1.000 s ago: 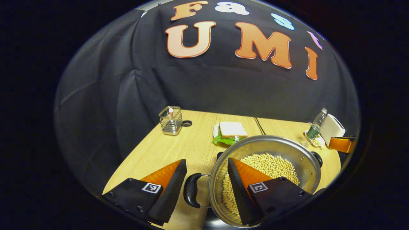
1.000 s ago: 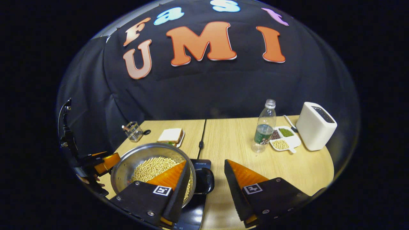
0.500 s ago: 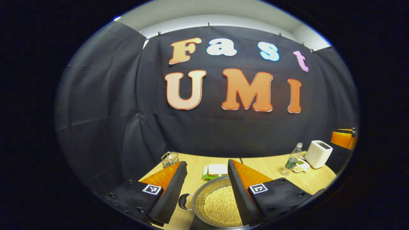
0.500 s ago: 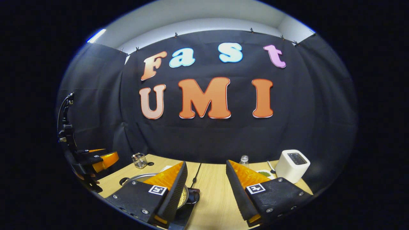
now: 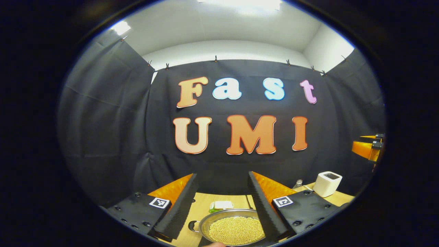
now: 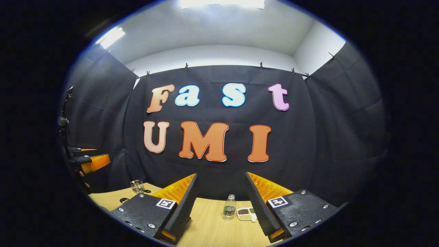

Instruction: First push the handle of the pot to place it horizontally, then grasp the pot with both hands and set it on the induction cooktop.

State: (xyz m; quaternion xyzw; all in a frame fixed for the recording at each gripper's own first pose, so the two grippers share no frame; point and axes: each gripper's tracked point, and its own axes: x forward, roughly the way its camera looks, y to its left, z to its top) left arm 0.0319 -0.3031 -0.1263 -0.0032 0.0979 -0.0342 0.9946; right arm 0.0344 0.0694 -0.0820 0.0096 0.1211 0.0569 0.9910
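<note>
- Our left gripper [image 5: 221, 202] has its fingers apart and empty; the pot [image 5: 233, 228] of beans sits low between and just beyond them, its handle [image 5: 193, 226] jutting toward the left finger.
- We judge the pot is placed; the cooktop beneath it is hidden.
- Our right gripper [image 6: 219, 202] is likewise spread and empty, over bare table [image 6: 212, 226], with a bottle [image 6: 229, 207] ahead.

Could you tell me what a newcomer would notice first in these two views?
Probably the steel pot heaped with pale beans, low in the left gripper view between the open left gripper. Next, the white toaster at the table's right end, and the water bottle between the open right gripper.
</note>
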